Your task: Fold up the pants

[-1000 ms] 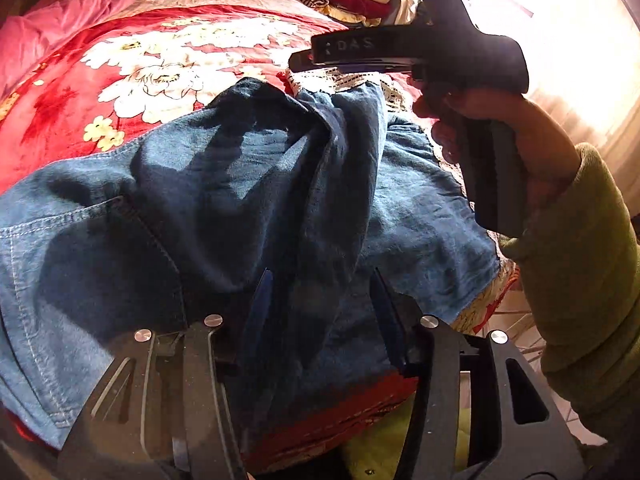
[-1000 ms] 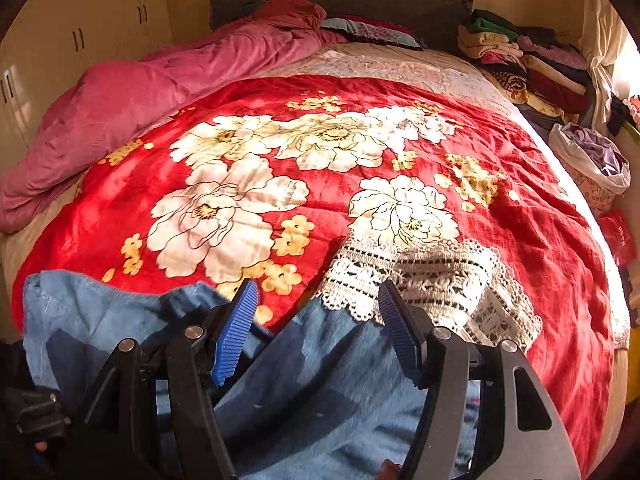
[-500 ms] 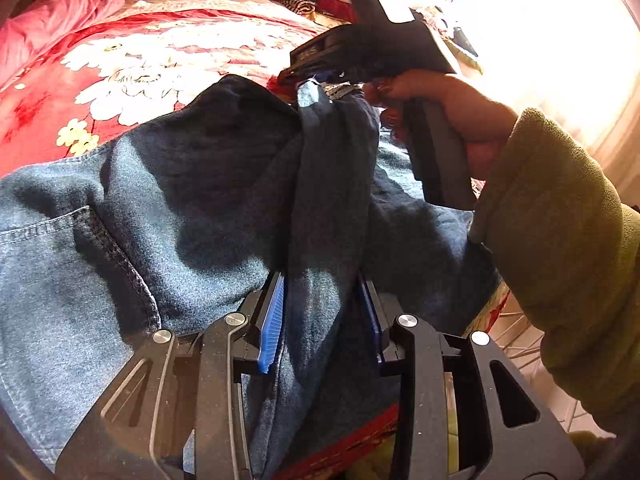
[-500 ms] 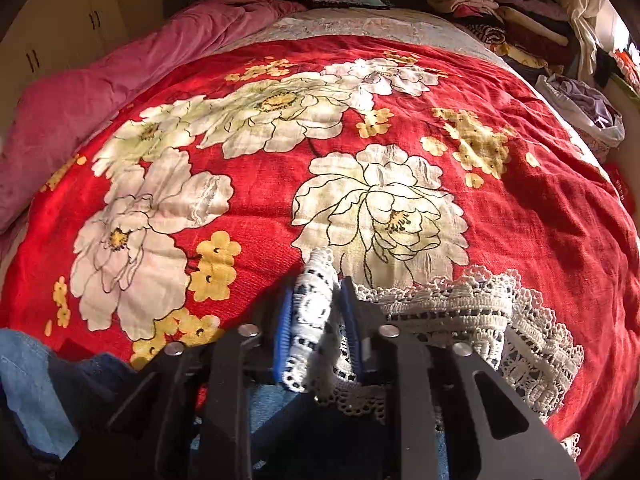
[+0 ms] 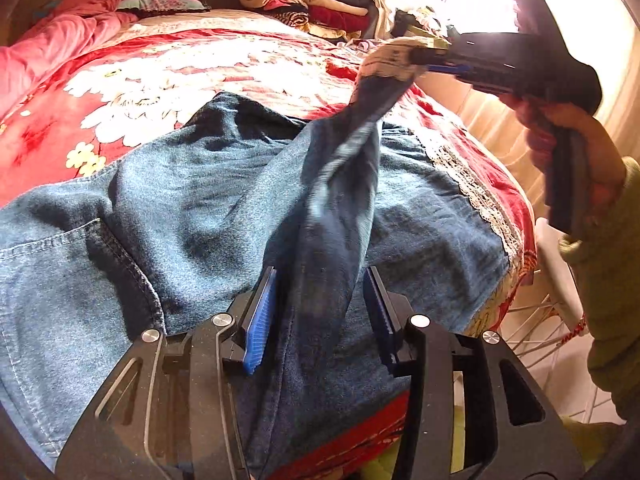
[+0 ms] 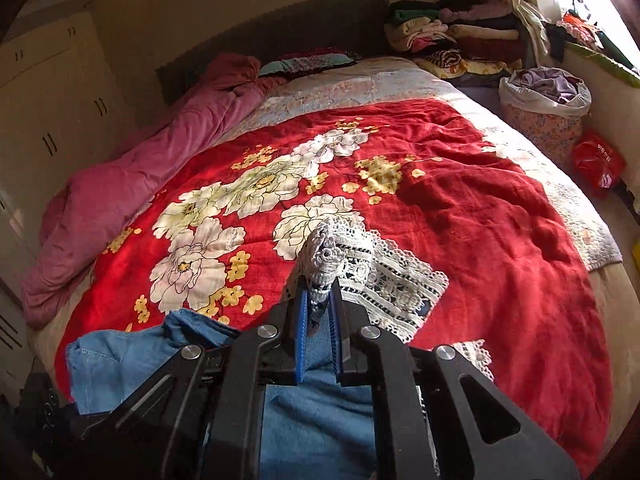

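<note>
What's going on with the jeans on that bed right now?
A person is folding blue jeans on the red floral bedspread, one claw in each hand. The right claw is shut on the lace-trimmed leg hem and holds that leg up off the bed. The left claw grips the same leg lower down, denim between its blue pads. The other leg and the waist lie flat; no fold is laid down yet.

White print on the red bag (image 6: 597, 163) is unreadable.

R gripper (image 6: 319, 320) clamps pants' (image 6: 316, 412) lace hem (image 6: 336, 252) above red floral blanket (image 6: 460, 208).
</note>
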